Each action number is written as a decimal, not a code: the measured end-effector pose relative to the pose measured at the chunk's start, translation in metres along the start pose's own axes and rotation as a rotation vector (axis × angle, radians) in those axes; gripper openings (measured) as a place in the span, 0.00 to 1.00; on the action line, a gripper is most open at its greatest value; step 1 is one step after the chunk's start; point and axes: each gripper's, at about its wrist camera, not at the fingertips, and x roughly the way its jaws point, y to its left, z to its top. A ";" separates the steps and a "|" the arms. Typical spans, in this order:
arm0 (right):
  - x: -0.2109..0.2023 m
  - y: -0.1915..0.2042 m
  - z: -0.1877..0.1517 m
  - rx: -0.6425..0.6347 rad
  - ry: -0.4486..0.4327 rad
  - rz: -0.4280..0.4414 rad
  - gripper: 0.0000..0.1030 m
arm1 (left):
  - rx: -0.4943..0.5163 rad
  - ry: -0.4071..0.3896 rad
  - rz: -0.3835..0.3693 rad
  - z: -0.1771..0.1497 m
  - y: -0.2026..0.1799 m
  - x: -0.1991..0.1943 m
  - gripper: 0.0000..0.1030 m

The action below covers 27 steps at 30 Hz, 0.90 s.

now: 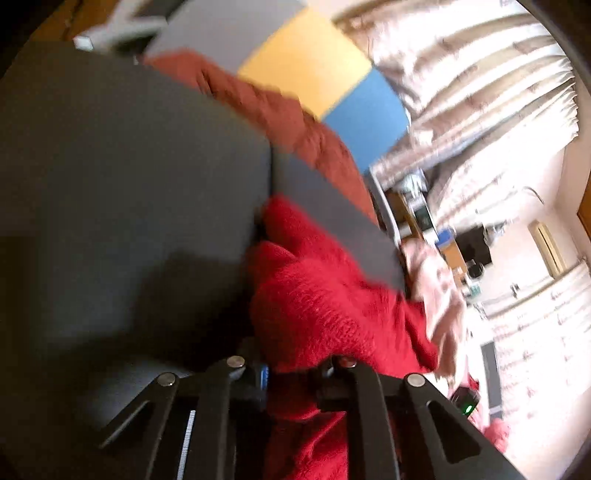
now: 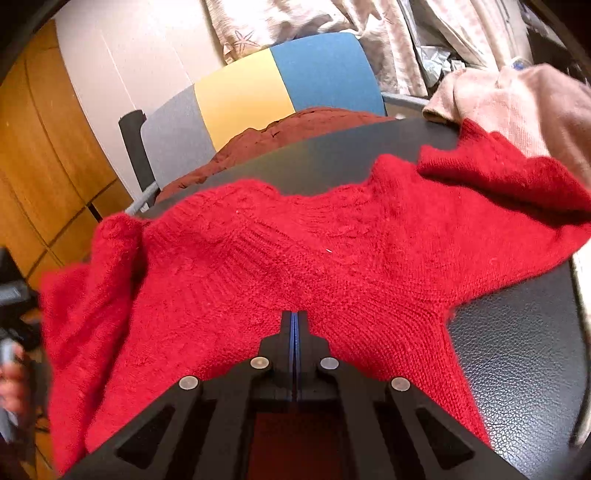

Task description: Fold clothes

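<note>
Pinching the red sweater (image 2: pixel 258 258) with the right tongs (image 2: pixel 294 321), jaws pressed flat together with only a thin blue line between the pads, the knit drawing in taut folds toward the tips. Spreading out from those tips in every direction, lying mostly flat on the black table (image 2: pixel 517 350), with the ribbed band running just ahead and to the left. Draping off the table edge far to the left of the right tongs, and folding back on itself in a flap ahead and to the right. Showing a blurred hand (image 2: pixel 13 384) at the far left edge.

Gripping a thick bunch of the same red sweater (image 1: pixel 314 295) with the left tongs (image 1: pixel 291 369), jaws narrowed onto the fabric filling the gap between them, the knit bulging up just past the tips. Blurring across the whole left wrist view. Showing the black table (image 1: pixel 129 184) to the left of the left tongs.

Lying beyond the table's far edge, ahead of both tongs, a rust-brown garment (image 2: pixel 295 125) on a chair (image 2: pixel 240 92) with grey, yellow and blue back panels. Resting ahead and far right of the right tongs, touching the sweater's flap, a pale pink garment (image 2: pixel 517 103). Hanging behind the chair, light curtains (image 2: pixel 295 22); standing far left, a wooden cabinet (image 2: pixel 44 147).
</note>
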 end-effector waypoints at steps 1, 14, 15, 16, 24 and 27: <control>0.001 0.002 0.000 -0.007 -0.001 -0.008 0.00 | 0.014 -0.041 0.030 0.011 -0.002 -0.018 0.13; -0.001 0.013 -0.009 -0.033 -0.010 -0.057 0.00 | 0.380 -0.110 0.940 0.012 0.021 -0.084 0.19; 0.000 0.014 -0.010 -0.036 -0.010 -0.059 0.00 | 0.353 -0.082 0.963 0.006 0.036 -0.079 0.19; 0.000 0.015 -0.010 -0.038 -0.010 -0.062 0.00 | 0.315 -0.065 0.987 0.000 0.051 -0.077 0.19; 0.007 0.029 -0.011 -0.051 -0.014 -0.089 0.00 | 0.134 -0.271 0.811 -0.030 0.063 -0.119 0.25; 0.011 0.039 -0.004 -0.083 0.019 -0.124 0.00 | 0.248 -0.289 0.725 -0.041 0.033 -0.105 0.26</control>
